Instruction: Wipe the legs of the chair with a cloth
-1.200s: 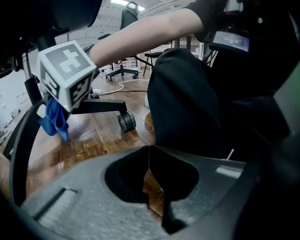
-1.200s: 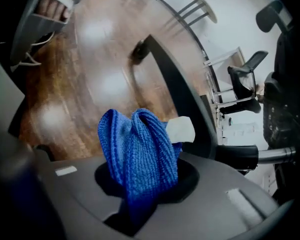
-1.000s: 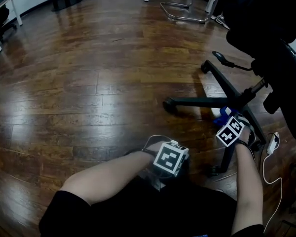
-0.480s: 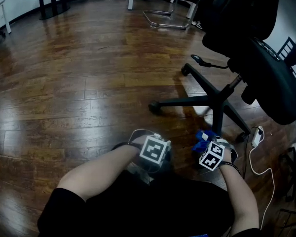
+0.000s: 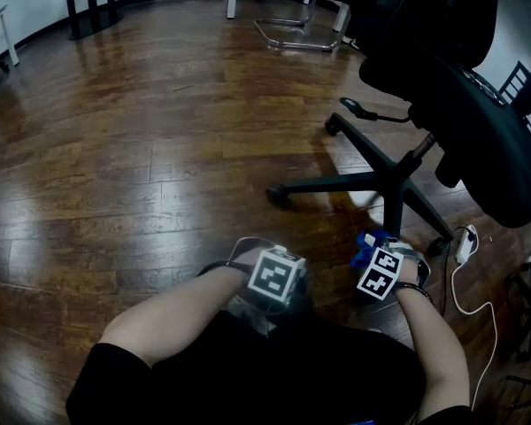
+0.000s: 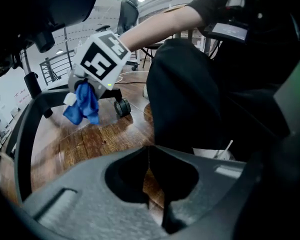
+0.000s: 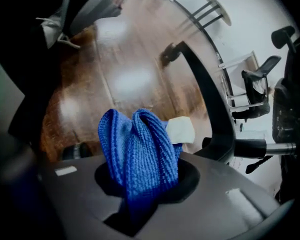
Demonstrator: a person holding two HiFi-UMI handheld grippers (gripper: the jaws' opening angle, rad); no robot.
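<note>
The chair (image 5: 478, 140) keeps its place at the right; along its near leg (image 5: 393, 212) the right gripper (image 7: 140, 194) has drawn back toward the person since 1 second ago, jaws pinching the blue cloth (image 7: 137, 149); the left gripper (image 6: 149, 176) stays low, jaws pressed together, empty.

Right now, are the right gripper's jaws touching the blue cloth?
Touching. The right gripper view shows the right gripper with jaws clamped on the blue cloth.
</note>
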